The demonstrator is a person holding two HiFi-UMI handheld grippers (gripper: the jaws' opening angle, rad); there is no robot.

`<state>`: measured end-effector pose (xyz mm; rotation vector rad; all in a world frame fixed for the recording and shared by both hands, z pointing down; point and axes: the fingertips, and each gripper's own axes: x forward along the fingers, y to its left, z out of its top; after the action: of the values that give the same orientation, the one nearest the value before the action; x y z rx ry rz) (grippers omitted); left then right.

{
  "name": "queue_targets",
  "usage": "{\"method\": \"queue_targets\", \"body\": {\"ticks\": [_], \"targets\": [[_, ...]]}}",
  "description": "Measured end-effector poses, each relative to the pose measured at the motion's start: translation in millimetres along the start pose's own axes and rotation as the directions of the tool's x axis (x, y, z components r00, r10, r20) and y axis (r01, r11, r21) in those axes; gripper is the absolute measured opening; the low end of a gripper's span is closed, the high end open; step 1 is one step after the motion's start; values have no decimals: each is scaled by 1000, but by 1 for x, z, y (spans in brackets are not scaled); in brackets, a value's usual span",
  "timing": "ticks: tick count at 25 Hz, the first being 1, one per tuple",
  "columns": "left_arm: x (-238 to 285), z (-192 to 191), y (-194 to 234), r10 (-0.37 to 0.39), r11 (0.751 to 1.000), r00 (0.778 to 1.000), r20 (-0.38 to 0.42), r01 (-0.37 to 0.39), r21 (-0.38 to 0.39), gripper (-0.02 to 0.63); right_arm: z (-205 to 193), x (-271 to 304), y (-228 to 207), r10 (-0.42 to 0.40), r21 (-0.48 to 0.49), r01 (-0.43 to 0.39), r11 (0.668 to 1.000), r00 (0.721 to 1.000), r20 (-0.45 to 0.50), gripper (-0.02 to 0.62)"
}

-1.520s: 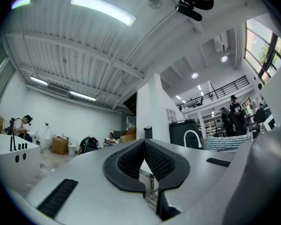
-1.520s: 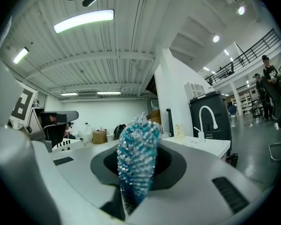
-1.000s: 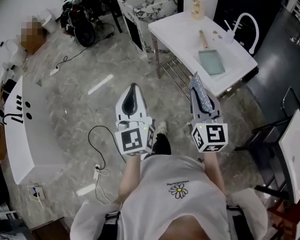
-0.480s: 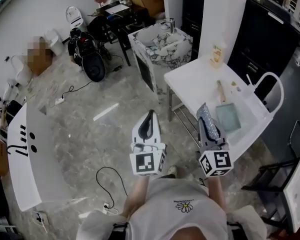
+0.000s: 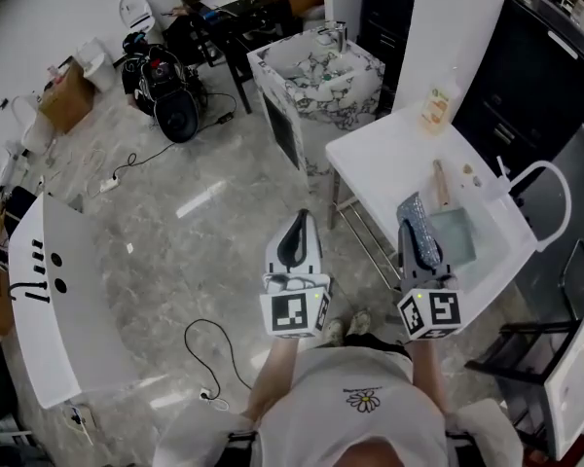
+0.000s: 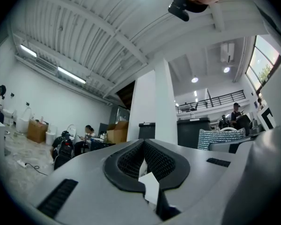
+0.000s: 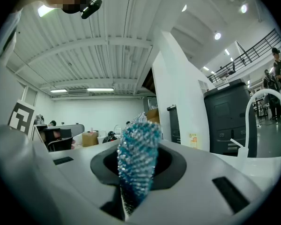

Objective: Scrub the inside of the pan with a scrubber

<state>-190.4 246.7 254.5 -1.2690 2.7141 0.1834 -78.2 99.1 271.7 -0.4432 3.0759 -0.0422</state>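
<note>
Pan (image 5: 458, 238) is sitting on the white table (image 5: 389, 163), out ahead and to the person's right, its wooden handle (image 5: 440, 182) pointing away from them. The right gripper (image 5: 415, 245) is hovering at the table's near edge, jaws clamping the scrubber (image 5: 420, 230), which is sticking out past the fingertips. From the head view, the scrubber's far end is overlapping the pan's left edge, though whether it is touching the pan I cannot tell. In the right gripper view the scrubber (image 7: 137, 154), sparkly blue and silver, is standing squeezed between the two pads of the right gripper (image 7: 135, 179), and the pan itself is not showing there; a curved white faucet (image 7: 253, 111) is rising at the right. The left gripper (image 5: 295, 236) is hanging over the floor, well to the left of the pan and clear of the table. In the left gripper view the left gripper (image 6: 144, 162) is holding nothing, its jaws pressing together.
</note>
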Motion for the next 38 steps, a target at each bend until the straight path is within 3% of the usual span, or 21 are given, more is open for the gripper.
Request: {"method": "queue_targets", "body": {"ticks": [7,11,17,22,25,28,32,38], "targets": [[19,1,-6,20,1000,1000,-3,-20,4,18,-4,18,-19,18,24,-18,1000,1000,-14,61],[45,1,-32,-17,1000,1000,17,17,2,18,-2,21,-47,-6,35,6,999,1000,-6,61],[87,-19,-108,-150,989,988,33,150,-1,18,-17,3,-113,-100,53,99,994,995,19,61],[118,-27,-166,-311,950,950,23,311,-24,18,-14,-27,-159,-215,95,210,973,976,39,61],[139,-28,-207,-427,904,904,26,427,-21,18,-12,-51,-193,-345,131,336,933,937,54,61],[161,-26,-245,-541,840,840,47,542,-16,18,-8,-74,-223,-481,148,468,871,874,68,61],[184,-25,-282,-677,733,733,60,679,-30,18,-2,-99,-244,-639,160,623,766,765,81,61],[215,-20,-312,-807,582,583,93,812,-37,18,6,-117,-247,-801,141,789,598,591,94,61]]}}
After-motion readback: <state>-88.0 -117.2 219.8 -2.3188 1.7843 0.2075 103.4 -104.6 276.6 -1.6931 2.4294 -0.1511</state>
